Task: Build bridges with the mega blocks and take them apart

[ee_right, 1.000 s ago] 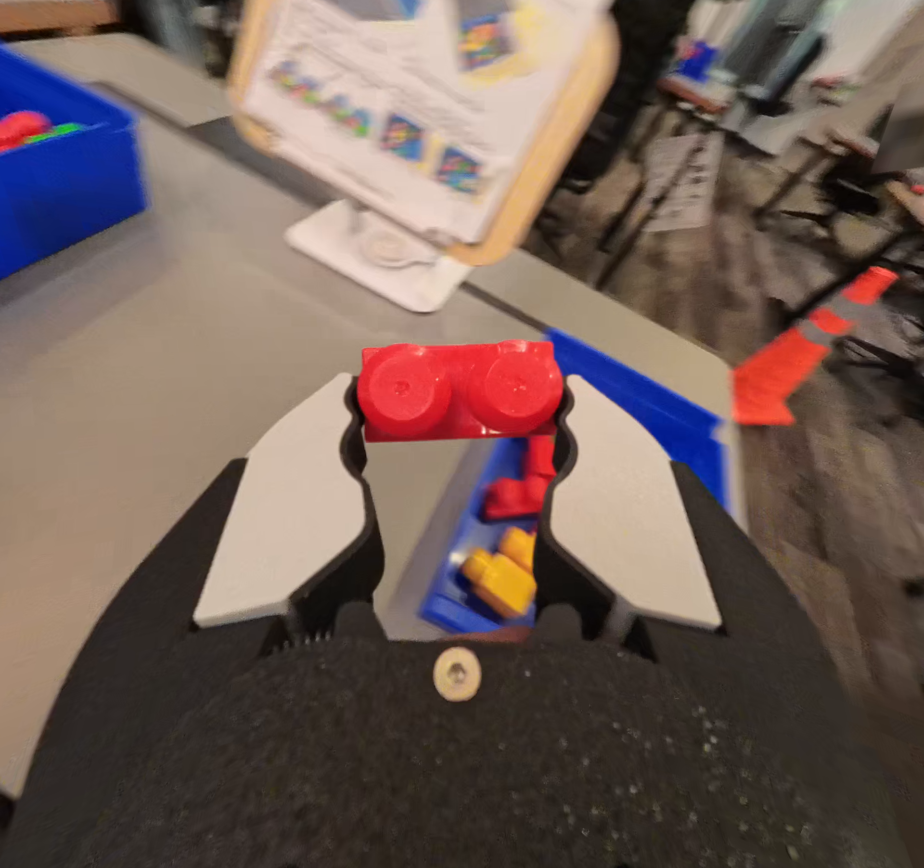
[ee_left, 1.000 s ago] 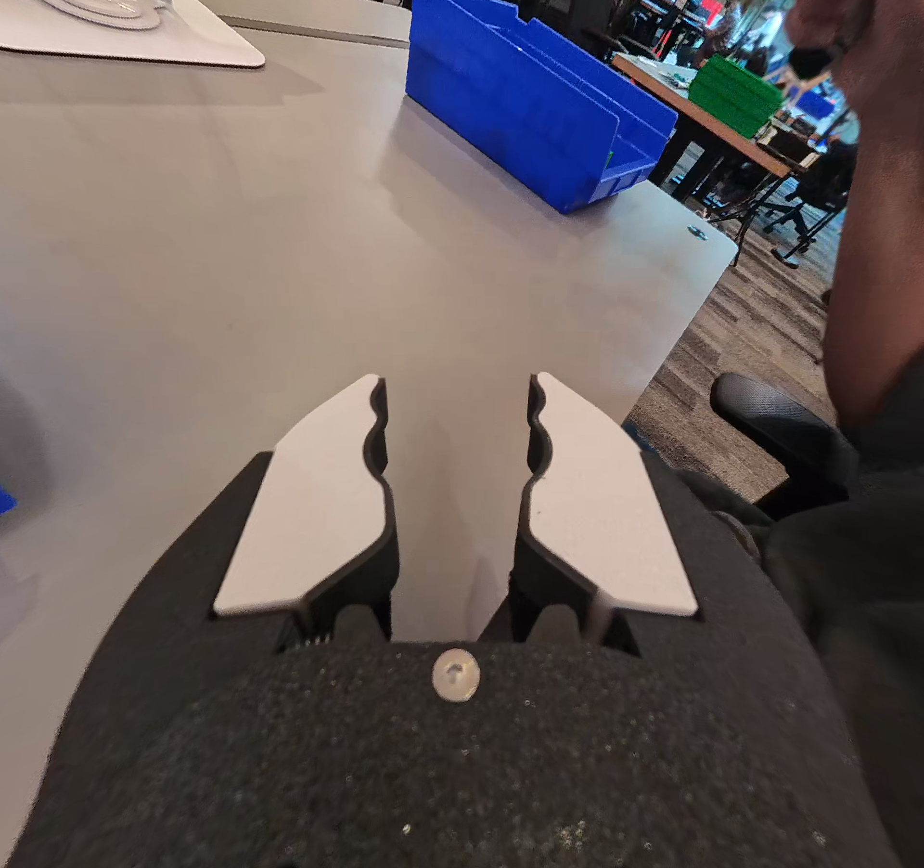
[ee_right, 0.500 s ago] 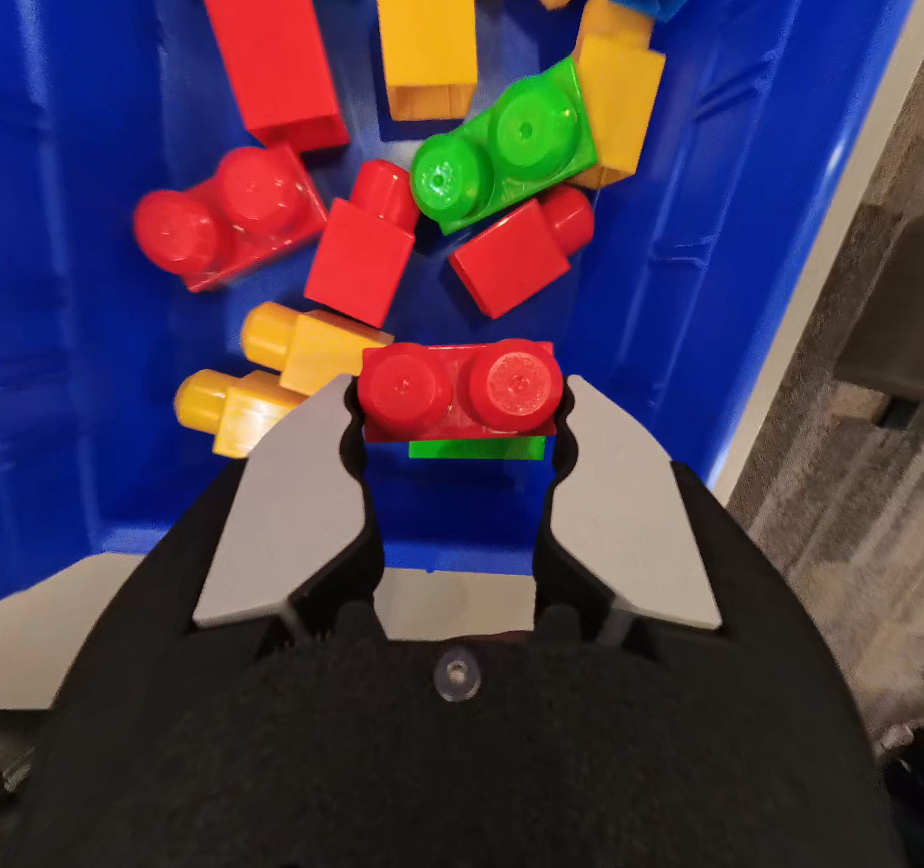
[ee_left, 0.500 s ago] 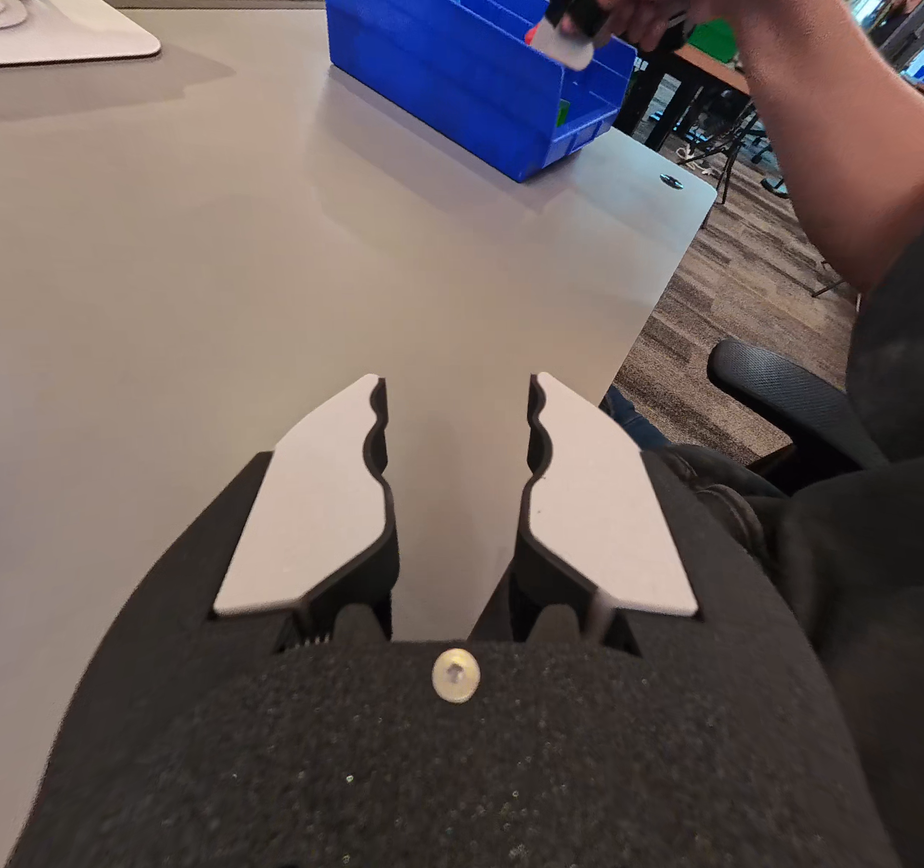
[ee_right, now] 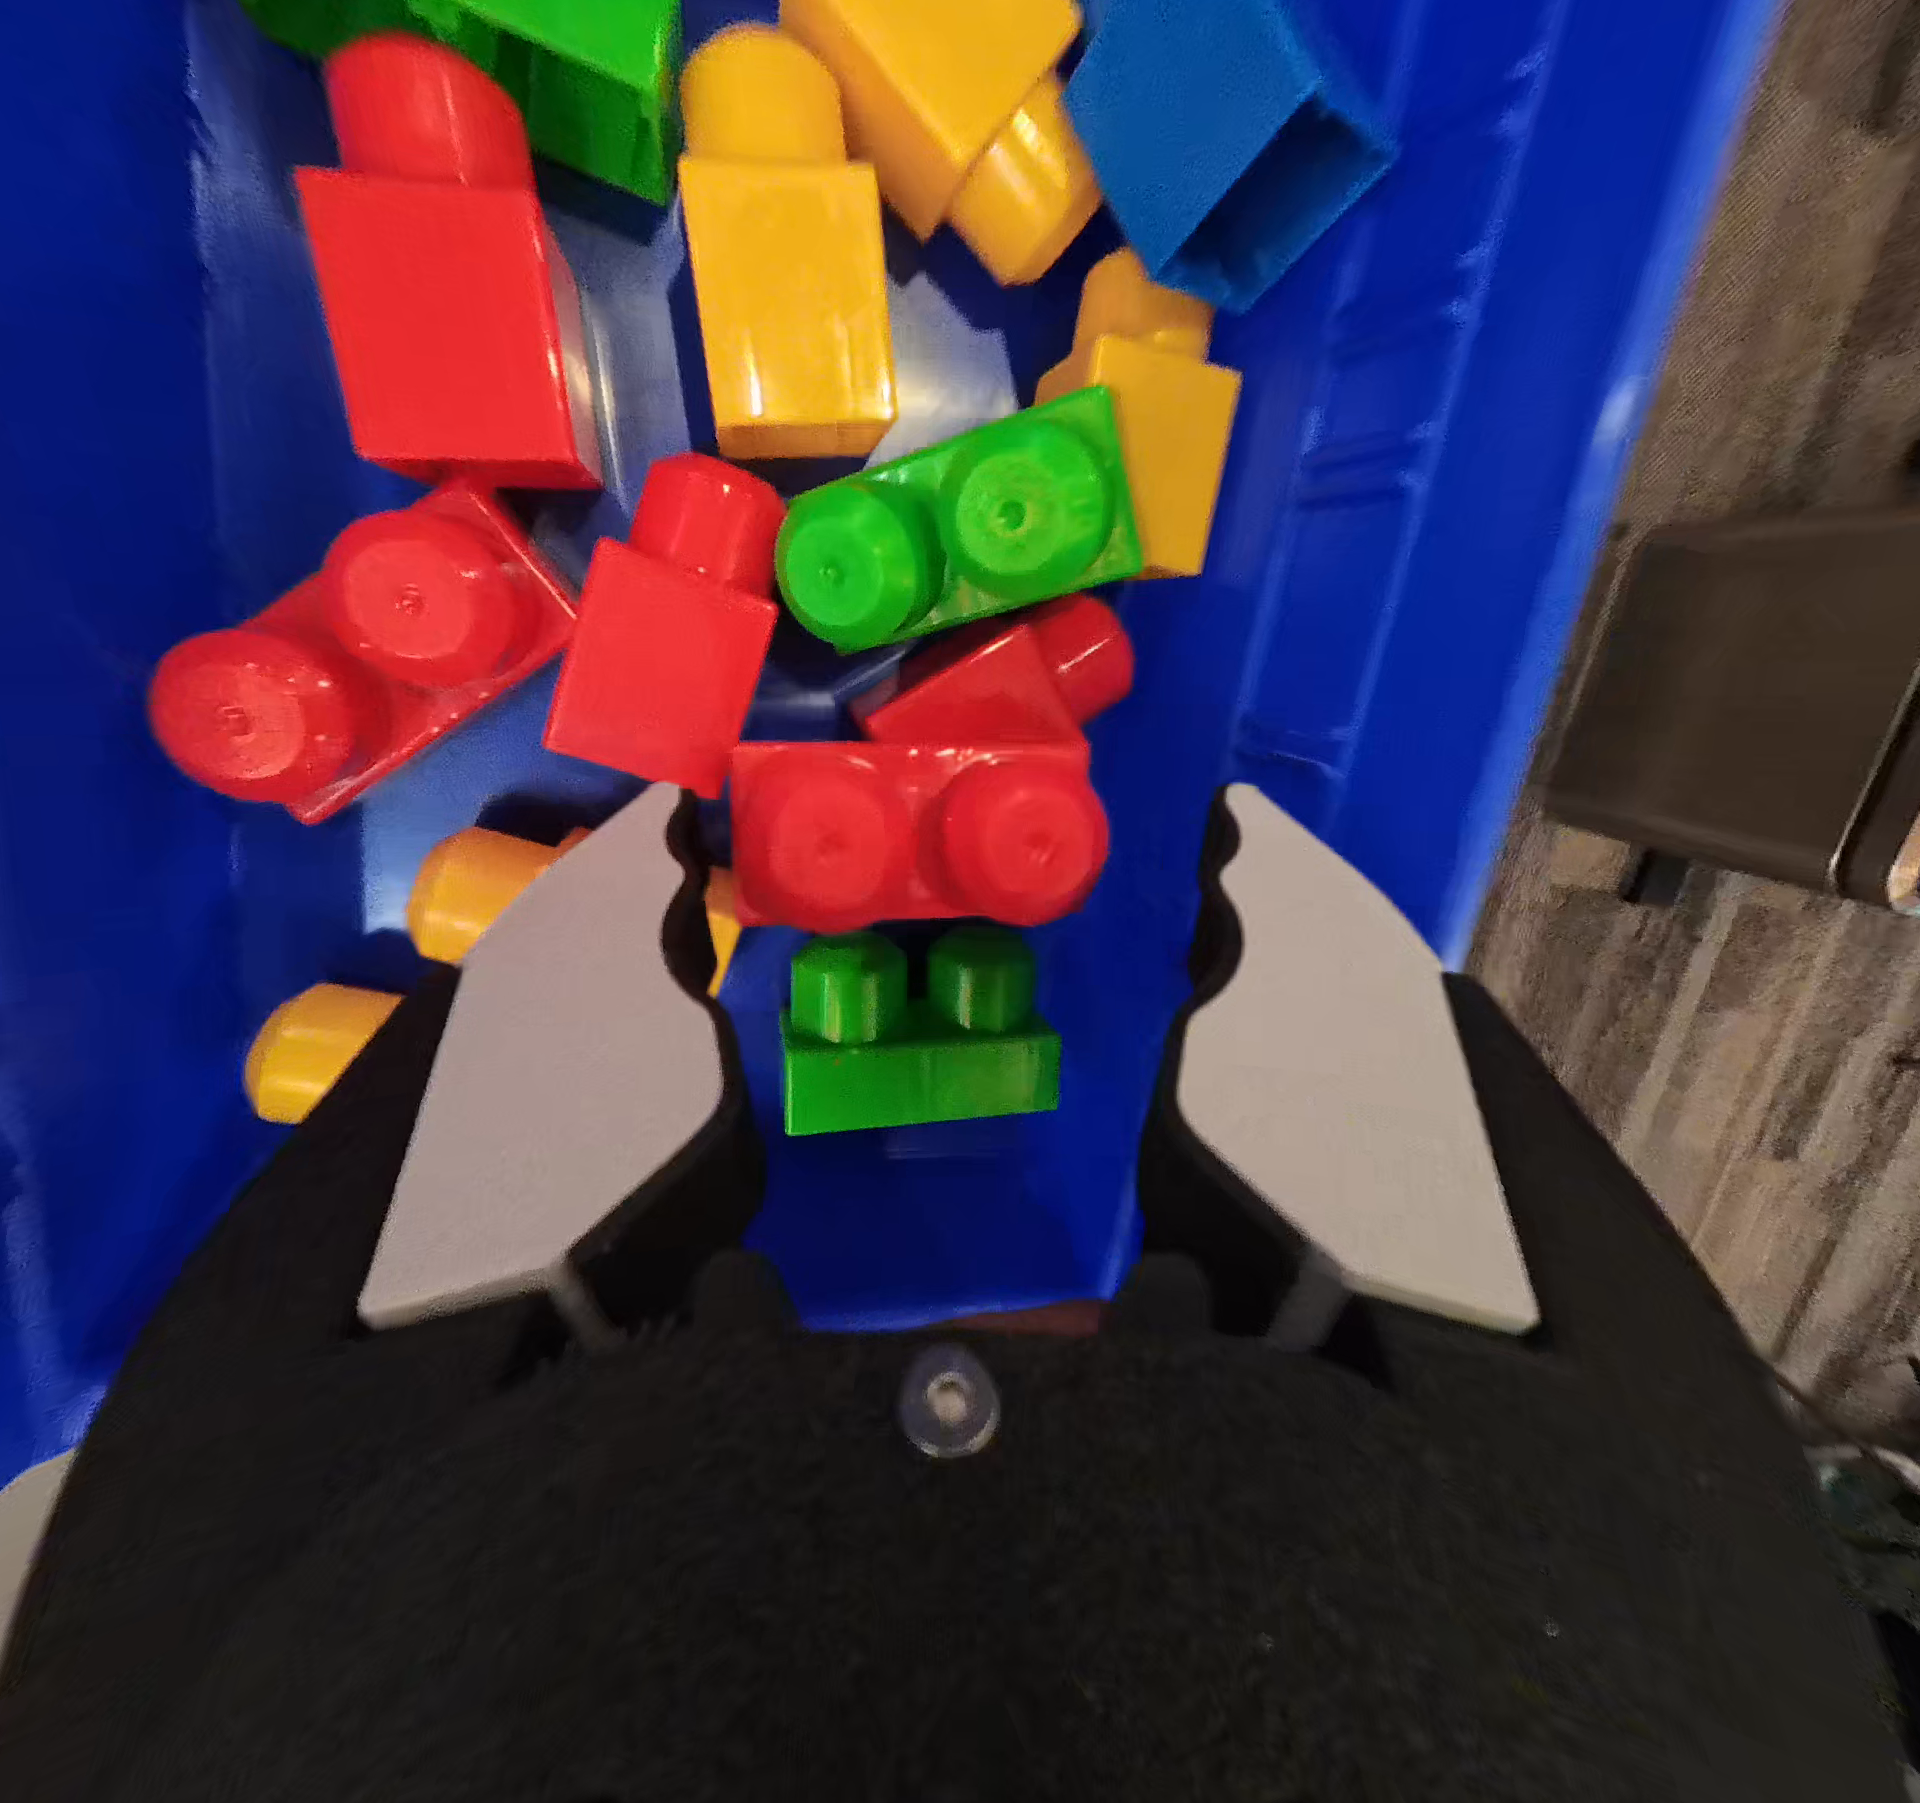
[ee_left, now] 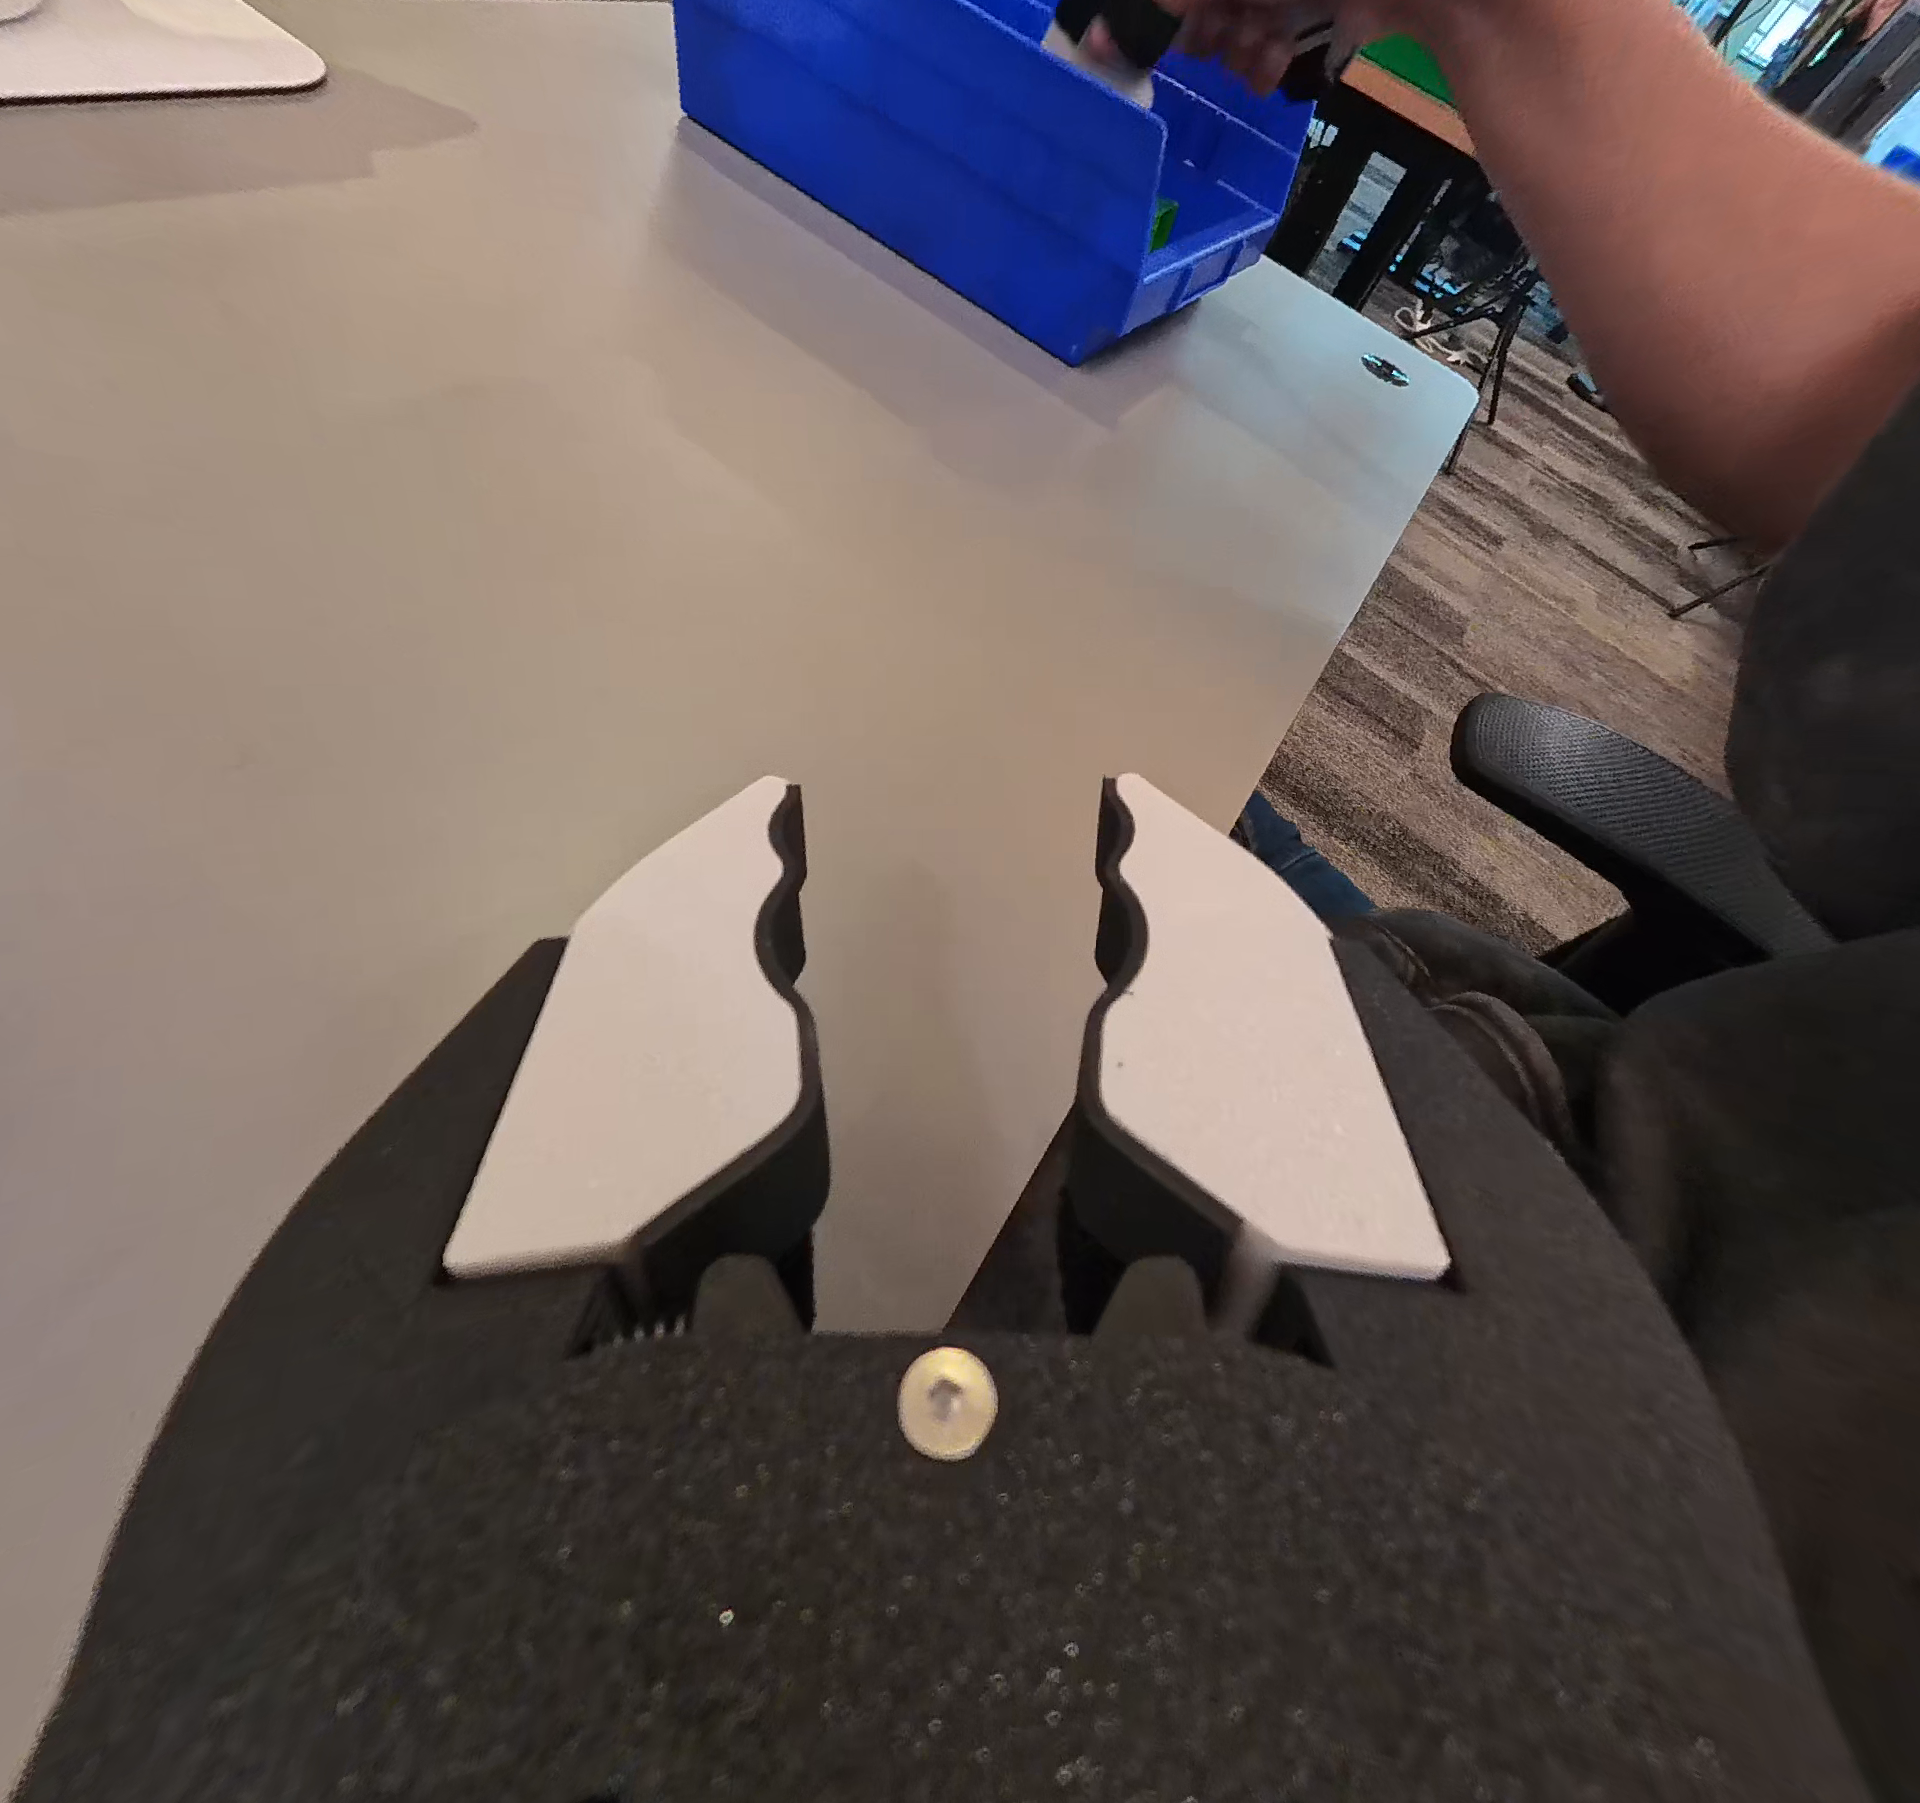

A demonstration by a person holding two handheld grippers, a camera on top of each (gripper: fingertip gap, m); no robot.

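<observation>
Grey table point(ee_left: 520, 527); striped grey carpet point(ee_left: 1538, 631); black mesh chair armrest point(ee_left: 1621, 818); further desks behind.

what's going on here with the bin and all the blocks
A person works two handheld grippers at a grey table. The right gripper is over the blue bin with its jaws spread, and the red two-stud block between them touches neither jaw, so it looks just let go among the loose blocks. The left gripper hovers open and empty above the bare tabletop.

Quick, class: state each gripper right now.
Left gripper: open, empty, above the table.
Right gripper: open over the blue bin, clear of the red block.
</observation>
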